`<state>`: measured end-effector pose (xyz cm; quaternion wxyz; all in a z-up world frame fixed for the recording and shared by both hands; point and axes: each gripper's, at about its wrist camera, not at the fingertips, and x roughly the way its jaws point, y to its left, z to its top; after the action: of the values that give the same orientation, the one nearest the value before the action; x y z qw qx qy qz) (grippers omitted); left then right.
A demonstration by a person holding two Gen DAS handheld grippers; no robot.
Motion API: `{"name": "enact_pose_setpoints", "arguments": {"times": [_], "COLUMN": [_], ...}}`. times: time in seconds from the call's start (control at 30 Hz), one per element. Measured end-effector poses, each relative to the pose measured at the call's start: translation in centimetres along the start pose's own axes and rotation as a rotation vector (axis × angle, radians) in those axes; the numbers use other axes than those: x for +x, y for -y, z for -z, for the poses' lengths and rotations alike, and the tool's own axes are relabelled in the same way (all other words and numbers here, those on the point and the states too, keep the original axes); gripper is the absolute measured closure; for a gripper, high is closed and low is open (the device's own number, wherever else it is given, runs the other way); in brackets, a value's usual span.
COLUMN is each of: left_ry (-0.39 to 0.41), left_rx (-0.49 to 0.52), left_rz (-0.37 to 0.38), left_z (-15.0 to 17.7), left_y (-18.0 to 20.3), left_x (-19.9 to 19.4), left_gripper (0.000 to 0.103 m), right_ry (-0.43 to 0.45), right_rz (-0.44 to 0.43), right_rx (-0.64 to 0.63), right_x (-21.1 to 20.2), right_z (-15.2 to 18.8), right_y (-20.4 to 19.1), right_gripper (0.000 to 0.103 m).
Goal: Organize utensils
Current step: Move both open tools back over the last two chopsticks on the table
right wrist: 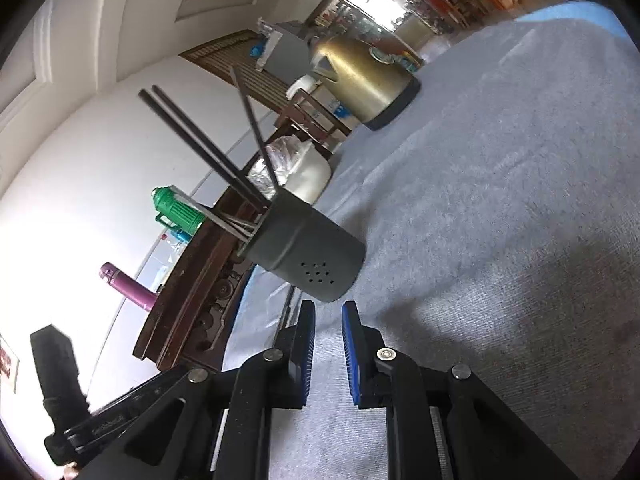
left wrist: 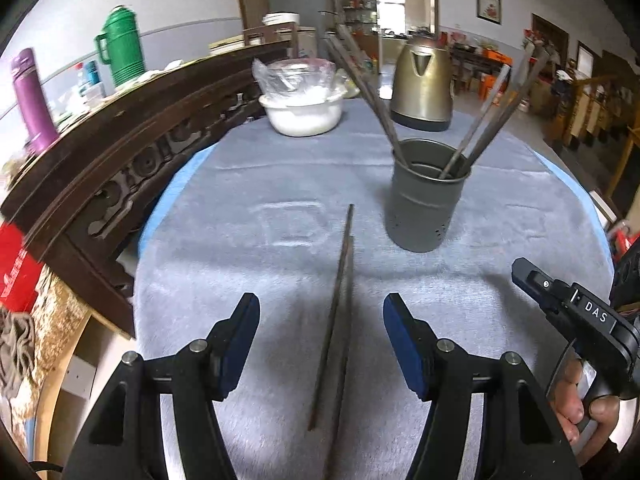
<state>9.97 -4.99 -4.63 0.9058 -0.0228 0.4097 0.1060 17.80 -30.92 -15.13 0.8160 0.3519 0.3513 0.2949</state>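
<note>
Item one: a pair of long, thin, dark brown chopsticks (left wrist: 338, 312) is lying flat on the grey-blue plush cloth (left wrist: 248, 184) that is covering the table, their lengths running side by side and touching, pointing away toward the far edge.

Item two: the left gripper (left wrist: 320, 320), black with blue pads, is hovering over the near half of that pair with its jaws spread wide. The chopsticks are passing between the fingers without touching either pad; nothing is being held.

Item three: a dark grey cylindrical metal utensil holder (left wrist: 424, 200) with small holes near its base is standing upright on the cloth, just beyond and to the right of the lying pair. Several more dark chopsticks (left wrist: 368, 92) are leaning out of it in two fans.

Item four: the right gripper (right wrist: 327, 320), in its own view, is showing jaws drawn close with only a narrow gap and nothing between the pads. It is pointing at the holder's base, near it but not touching. In the left view its black body is sitting at the right edge, with a hand (left wrist: 580, 400) wrapping its handle.

Item five: a brass-coloured electric kettle (left wrist: 422, 84) and a white plastic basin (left wrist: 304, 114) topped with a clear bag are standing at the far end of the cloth.
</note>
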Motion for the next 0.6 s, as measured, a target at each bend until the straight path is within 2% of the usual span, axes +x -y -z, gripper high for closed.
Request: {"name": "enact_pose_setpoints", "arguments": {"times": [0.13,0.3,0.6], "left_ry": [-0.005,0.01,0.041], "left_rx": [-0.018,0.01,0.05], "left_rz": [-0.03,-0.052,0.029], "left_z": [0.9,2.0,1.9], "left_y": [-0.6,-0.8,0.0], "left_x": [-1.0,-2.3,-3.4], "left_gripper": [0.038,0.036,0.036], "right_ry": [-0.005,0.002,0.036], "right_rz": [-0.016,-0.008,0.046], "right_rx": [0.026,0.036,-0.008], "right_x": [0.0,0.0,-0.3], "right_z": [0.0,0.0,0.0], "right_y": [0.4,0.5,-0.2], "right_gripper": [0.086,0.086,0.086]}}
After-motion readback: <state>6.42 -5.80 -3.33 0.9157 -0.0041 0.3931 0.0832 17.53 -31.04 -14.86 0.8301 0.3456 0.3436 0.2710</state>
